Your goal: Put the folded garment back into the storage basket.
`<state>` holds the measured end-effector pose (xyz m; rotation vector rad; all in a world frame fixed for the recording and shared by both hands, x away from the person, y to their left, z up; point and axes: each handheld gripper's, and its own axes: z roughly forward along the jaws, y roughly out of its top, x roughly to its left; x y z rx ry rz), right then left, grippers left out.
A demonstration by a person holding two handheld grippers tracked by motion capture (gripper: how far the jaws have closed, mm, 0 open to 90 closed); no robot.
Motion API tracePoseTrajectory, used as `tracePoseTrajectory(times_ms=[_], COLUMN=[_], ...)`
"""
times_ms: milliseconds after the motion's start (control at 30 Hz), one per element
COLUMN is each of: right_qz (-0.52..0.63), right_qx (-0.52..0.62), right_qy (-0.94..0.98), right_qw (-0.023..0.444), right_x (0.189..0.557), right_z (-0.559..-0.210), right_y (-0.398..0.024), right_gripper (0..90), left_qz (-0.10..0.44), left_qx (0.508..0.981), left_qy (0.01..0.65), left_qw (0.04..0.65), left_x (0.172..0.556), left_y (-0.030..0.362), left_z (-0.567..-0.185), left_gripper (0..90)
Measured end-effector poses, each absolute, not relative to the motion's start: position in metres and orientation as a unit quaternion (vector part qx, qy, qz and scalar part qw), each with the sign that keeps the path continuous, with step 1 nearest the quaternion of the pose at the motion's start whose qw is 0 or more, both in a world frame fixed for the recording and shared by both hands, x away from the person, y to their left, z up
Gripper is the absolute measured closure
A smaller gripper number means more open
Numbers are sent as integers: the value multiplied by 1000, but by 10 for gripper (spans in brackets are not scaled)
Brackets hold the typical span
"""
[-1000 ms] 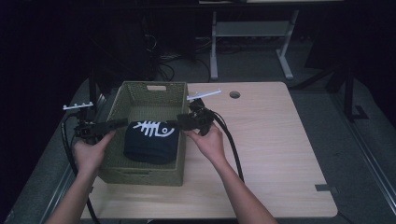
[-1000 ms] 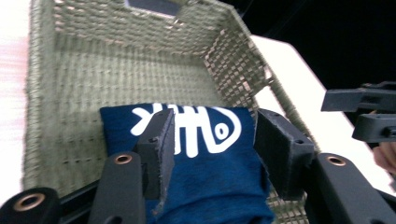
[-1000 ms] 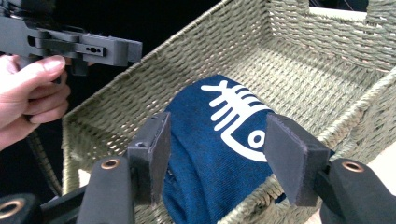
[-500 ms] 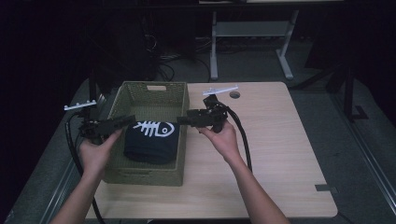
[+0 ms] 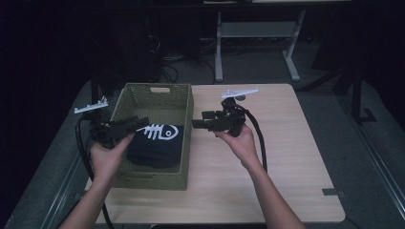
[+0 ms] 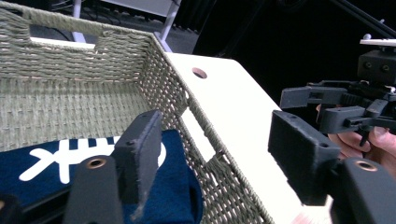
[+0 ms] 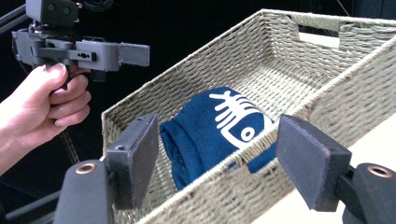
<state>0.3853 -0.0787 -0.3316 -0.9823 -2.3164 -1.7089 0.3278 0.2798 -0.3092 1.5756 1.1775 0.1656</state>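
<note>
Cloth, soft and light, I judged: the folded navy garment point(image 5: 155, 143) with a white fishbone print lay inside the stiff woven basket point(image 5: 157, 90). I'd pinch a thick folded edge. My left gripper point(image 5: 136, 124) and right gripper point(image 5: 197, 124) had just been opening, jaws apart, nothing between them.

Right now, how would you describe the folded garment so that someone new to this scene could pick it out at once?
Start at the light wooden table and find the green woven basket on its left part. Inside lies a folded dark blue garment, the basket's sole content, marked with a white fish-skeleton print.
</note>
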Motion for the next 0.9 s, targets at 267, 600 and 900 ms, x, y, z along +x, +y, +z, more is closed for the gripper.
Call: tracePoseTrajectory(times_ms=[267, 600, 900], right_qz=[-556, -556, -553], right_qx=[-327, -357, -368], right_qy=[-763, -750, -748], right_qw=[32, 20, 7], right_x=[381, 378, 373], right_z=[-329, -335, -336], right_y=[-105, -143, -167], right_gripper=[256, 231, 229], left_qz=[57, 51, 46], left_qx=[668, 684, 690], left_qy=[485, 468, 453], left_qw=[561, 557, 562], left_x=[330, 333, 335], left_y=[262, 233, 208], left_z=[-310, -310, -307], left_gripper=[295, 258, 235])
